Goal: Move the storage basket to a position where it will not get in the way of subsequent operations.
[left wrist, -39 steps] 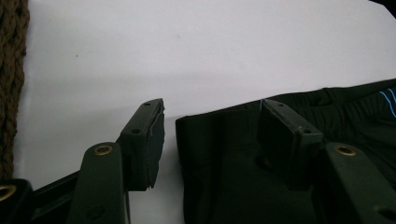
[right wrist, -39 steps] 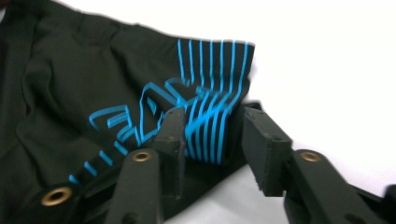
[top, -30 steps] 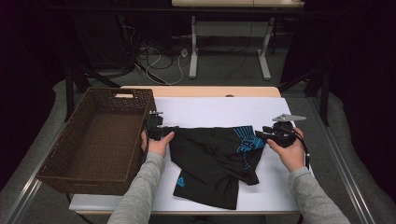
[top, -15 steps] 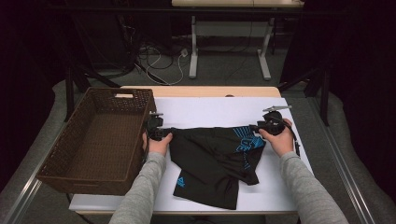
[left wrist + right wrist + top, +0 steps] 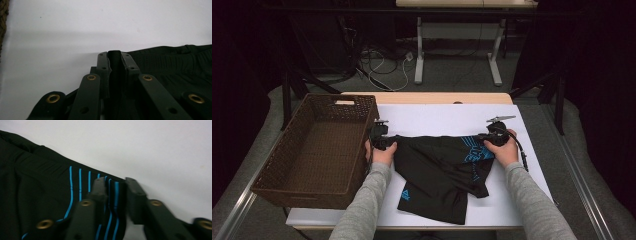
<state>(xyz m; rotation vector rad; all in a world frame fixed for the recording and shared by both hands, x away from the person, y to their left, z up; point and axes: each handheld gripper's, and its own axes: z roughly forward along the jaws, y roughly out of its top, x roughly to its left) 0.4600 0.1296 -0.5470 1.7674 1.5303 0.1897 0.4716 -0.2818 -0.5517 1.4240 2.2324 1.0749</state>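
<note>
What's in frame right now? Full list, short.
shorts: 1, black with blue stripes and logo, flat on the table, middle
basket: 1, brown wicker, table's left end
table: 1, white top with wood edge
desk legs: 2, white, on the floor behind
cables: several, on the floor behind
left tongs: 1, black, shut on the shorts' left corner
right tongs: 1, black, shut on the striped right corner
sleeves: 2, grey
</note>
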